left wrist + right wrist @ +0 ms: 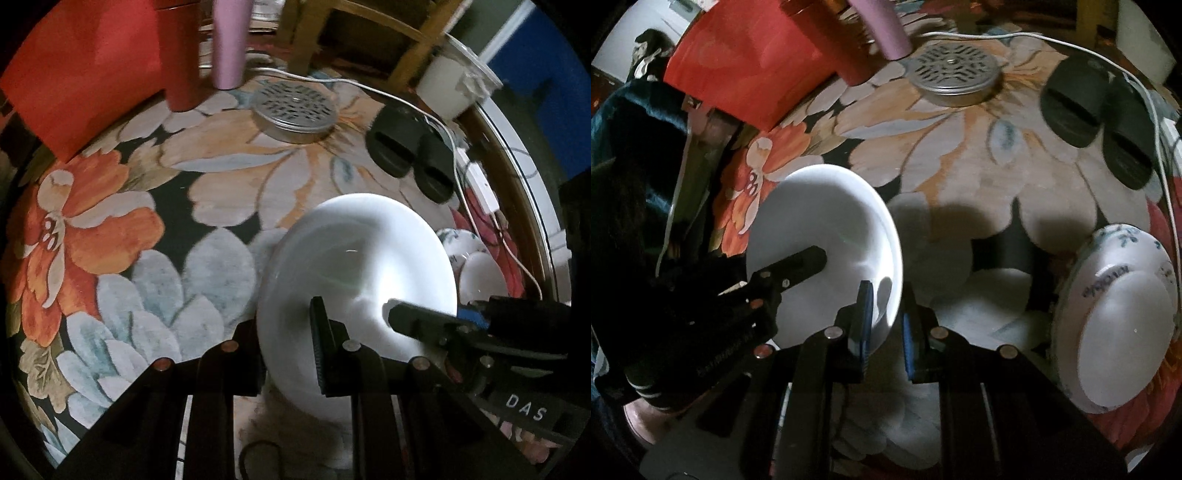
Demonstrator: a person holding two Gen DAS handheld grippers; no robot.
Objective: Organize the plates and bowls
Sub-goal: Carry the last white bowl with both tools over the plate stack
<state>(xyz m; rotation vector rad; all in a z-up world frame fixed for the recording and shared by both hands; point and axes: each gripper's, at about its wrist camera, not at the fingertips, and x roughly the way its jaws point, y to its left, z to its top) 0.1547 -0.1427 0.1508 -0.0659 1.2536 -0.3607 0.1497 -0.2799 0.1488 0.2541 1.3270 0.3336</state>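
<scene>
A white plate (354,266) is held tilted above the floral rug. My left gripper (291,350) is shut on its near rim. In the right wrist view the same plate (827,221) stands between the fingers of my right gripper (886,325), which grip its right edge. The other gripper's finger (798,266) reaches over the plate from the left. An upturned patterned bowl (1123,317) lies on the rug at the right; it also shows in the left wrist view (476,273).
On the rug lie a round perforated metal lid (295,110), a pair of black slippers (410,155) and a white cable (461,177). A red box (85,66), a pink tumbler (229,40), a wooden chair (369,33) and a white bucket (450,85) stand at the back.
</scene>
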